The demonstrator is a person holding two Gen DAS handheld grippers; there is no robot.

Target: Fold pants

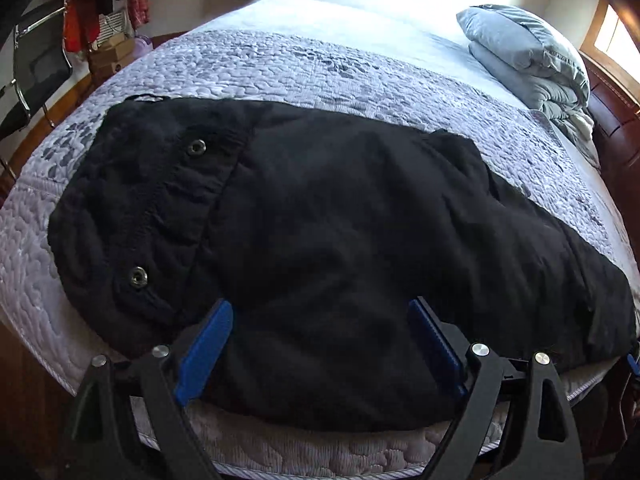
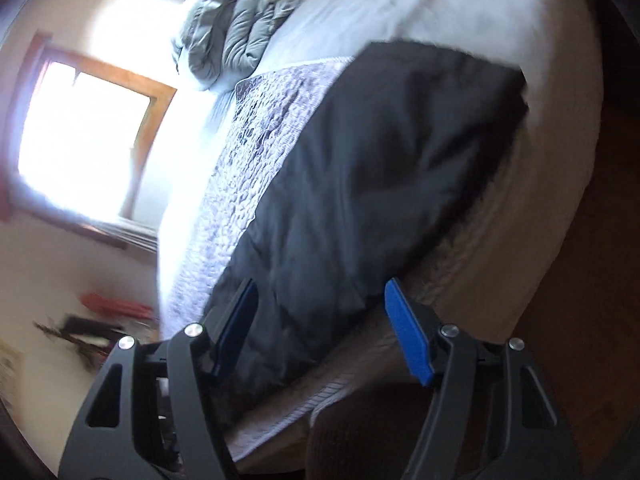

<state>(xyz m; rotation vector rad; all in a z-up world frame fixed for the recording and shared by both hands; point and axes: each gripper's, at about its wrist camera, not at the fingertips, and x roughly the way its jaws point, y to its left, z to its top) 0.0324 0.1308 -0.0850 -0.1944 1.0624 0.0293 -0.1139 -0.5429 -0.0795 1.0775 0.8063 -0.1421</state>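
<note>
Black pants lie flat across the near edge of the bed, waistband with two metal snaps at the left, legs running to the right. My left gripper is open with its blue pads over the near edge of the pants, gripping nothing. In the tilted, blurred right wrist view the pants lie along the mattress edge, and my right gripper is open, its pads either side of the near end of the cloth. Whether either gripper touches the cloth I cannot tell.
The bed has a grey quilted cover with a pebble pattern. A folded grey-blue duvet sits at the far right corner. A chair and hanging clothes stand left of the bed. Wooden floor runs beside the mattress.
</note>
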